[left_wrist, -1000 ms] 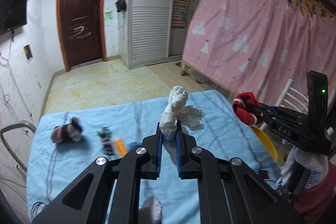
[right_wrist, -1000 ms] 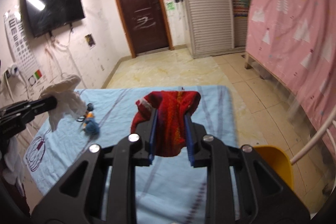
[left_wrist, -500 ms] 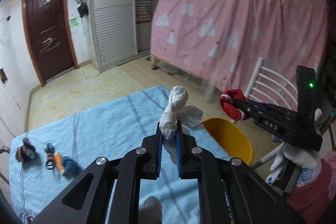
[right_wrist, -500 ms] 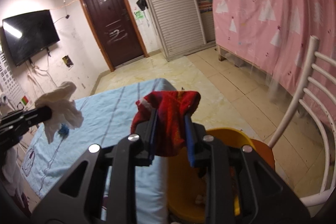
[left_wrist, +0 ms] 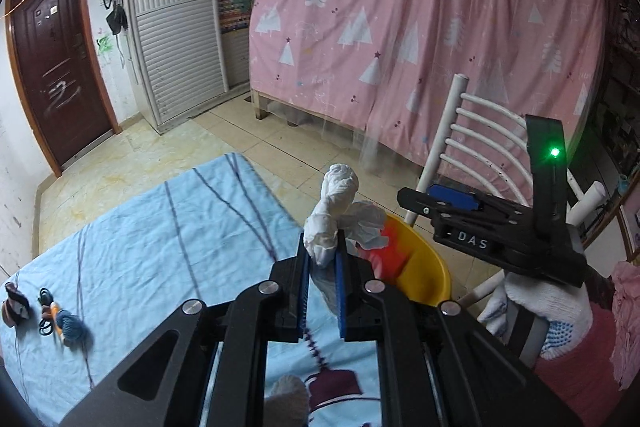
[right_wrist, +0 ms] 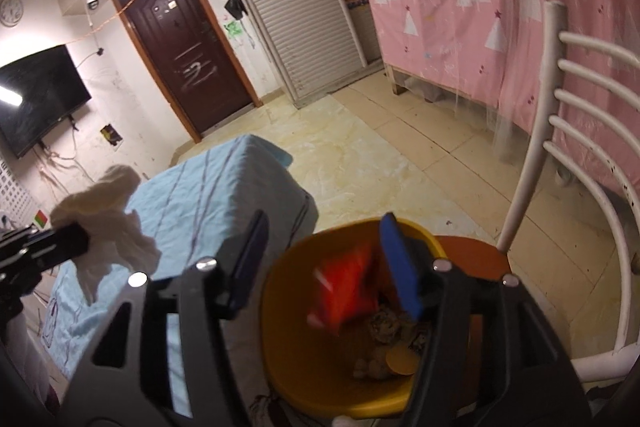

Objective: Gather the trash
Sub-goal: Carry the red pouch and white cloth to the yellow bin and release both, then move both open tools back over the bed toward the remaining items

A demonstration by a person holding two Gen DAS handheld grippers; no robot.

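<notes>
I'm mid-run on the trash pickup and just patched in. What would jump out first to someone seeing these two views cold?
The red wrapper, blurred, is dropping into the yellow bin beside the white chair, right under the right gripper, whose jaws have just been opening and stand apart with nothing pressed between them. The left gripper is shut on a crumpled white tissue above the blue-clothed table's edge, near the bin.

The right gripper (right_wrist: 328,259), its jaws just opened, hangs over a yellow bin (right_wrist: 280,347) on a chair seat. A blurred red wrapper (right_wrist: 348,291) sits free between its 2 fingers (touching neither pad). The left gripper (right_wrist: 60,243) pinches a white tissue (right_wrist: 108,223).
</notes>
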